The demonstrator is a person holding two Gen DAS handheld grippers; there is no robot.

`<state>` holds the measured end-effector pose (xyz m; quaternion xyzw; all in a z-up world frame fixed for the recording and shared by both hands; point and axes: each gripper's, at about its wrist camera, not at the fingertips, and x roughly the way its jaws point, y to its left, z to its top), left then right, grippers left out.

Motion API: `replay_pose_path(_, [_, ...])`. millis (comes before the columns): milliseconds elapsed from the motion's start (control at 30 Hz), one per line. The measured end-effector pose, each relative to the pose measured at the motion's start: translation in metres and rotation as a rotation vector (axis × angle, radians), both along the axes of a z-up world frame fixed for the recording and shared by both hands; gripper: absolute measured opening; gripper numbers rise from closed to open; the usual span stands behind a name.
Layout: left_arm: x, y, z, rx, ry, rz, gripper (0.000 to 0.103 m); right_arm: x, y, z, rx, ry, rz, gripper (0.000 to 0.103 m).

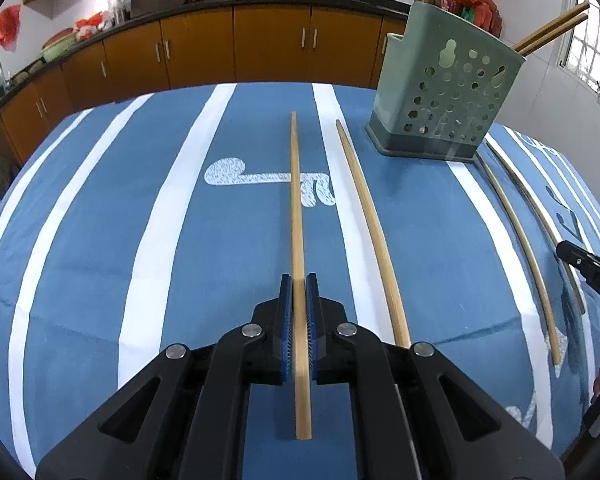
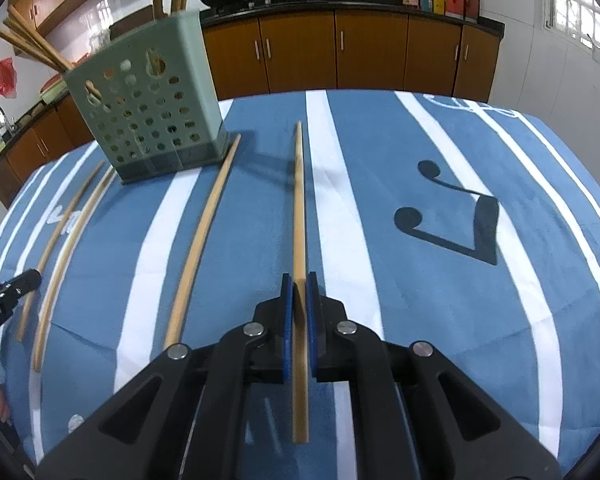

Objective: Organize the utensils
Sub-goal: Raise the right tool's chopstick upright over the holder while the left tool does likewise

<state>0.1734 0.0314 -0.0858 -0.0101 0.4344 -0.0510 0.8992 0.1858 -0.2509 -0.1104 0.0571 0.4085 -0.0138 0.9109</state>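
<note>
On the blue tablecloth (image 1: 228,248) with white stripes, four loose chopsticks are laid out lengthwise, running from the near edge toward the far edge. A green perforated utensil holder (image 1: 444,92) is stood upright near the far edge, between the two pairs; several chopsticks (image 1: 552,34) are already seen leaning out of its top.

The left gripper (image 1: 299,280) is clenched on the leftmost chopstick (image 1: 296,200): the stick is pinched between both blue pads (image 1: 285,312) close to its near end, its remaining length extending forward over the cloth. Whether the far tip is touching the cloth cannot be determined. A second chopstick (image 1: 368,216) is lying just beside it to the right, ungripped.

The right gripper (image 2: 299,280) is likewise clenched on a chopstick (image 2: 299,200), held between its pads near the stick's near end and pointed toward the far edge. Another chopstick (image 2: 204,240) is lying to its left, its far tip close beside the holder's base.

The left gripper's fingertip is noted at the left margin of the right wrist view, and the right gripper's at the right margin of the left wrist view. Brown cabinets (image 2: 372,52) are recorded along the wall beyond the table.
</note>
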Motion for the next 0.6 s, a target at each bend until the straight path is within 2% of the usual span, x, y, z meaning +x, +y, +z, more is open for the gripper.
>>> replay_pose_path(200, [-0.010,0.006,0.017,-0.039,-0.034,0.003,0.007,-0.014,-0.008,0.026,0.015,-0.079,-0.010,0.008])
replay_pose_path(600, [-0.025,0.011,0.079,-0.082,-0.193,-0.007,0.007,-0.031,-0.015,0.083,0.040,-0.246,-0.022,0.008])
